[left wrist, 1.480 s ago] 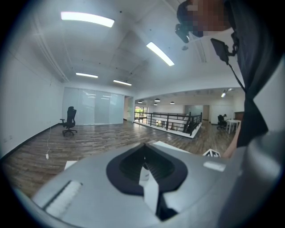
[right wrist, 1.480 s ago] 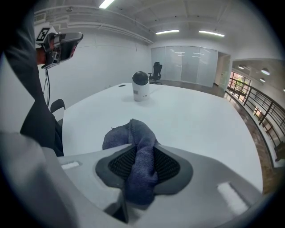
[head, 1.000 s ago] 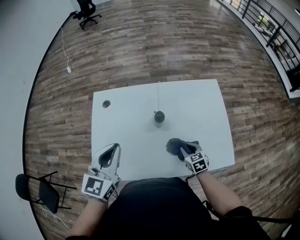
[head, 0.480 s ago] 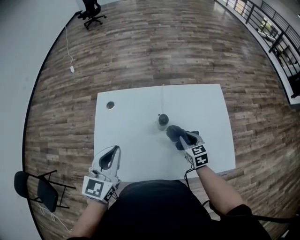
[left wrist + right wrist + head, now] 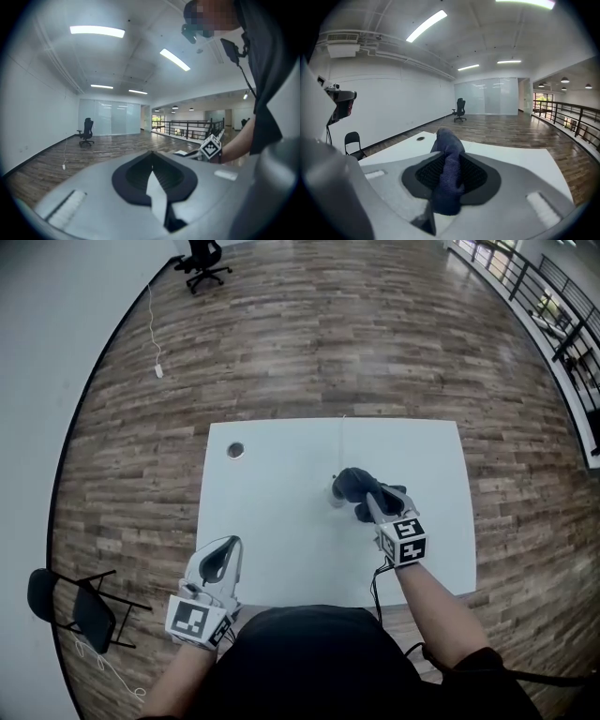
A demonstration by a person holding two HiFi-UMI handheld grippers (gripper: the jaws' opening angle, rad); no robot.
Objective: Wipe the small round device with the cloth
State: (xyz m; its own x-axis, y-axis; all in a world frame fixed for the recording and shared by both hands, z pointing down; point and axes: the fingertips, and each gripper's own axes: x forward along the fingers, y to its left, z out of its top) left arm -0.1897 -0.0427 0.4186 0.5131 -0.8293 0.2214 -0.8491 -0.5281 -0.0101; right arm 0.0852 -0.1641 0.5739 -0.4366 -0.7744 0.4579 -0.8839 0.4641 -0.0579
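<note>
Device (image 5: 335,494): small and round, standing near the middle of the white counter (image 5: 272,512). From the head view only a pale sliver of its left side shows; the cloth covers the rest.
Cloth (image 5: 353,484): dark blue-grey and bunched into a soft wad, with a fold sticking out past my jaw tips.
Right gripper (image 5: 373,505): my jaws are clenched on the cloth, which fills the gap between them in the right gripper view.
Device to right jaws: just ahead of the tips, under the wad's left edge. My own view along the jaws loses it behind the cloth. I cannot tell whether cloth and device touch.
Left gripper (image 5: 225,547): my jaws are closed tip to tip with nothing between them, over the counter's near left part.
Device to left jaws: well apart, off to the right and farther across the counter.
Cable (image 5: 342,442): a thin line running from the device to the counter's far edge.
</note>
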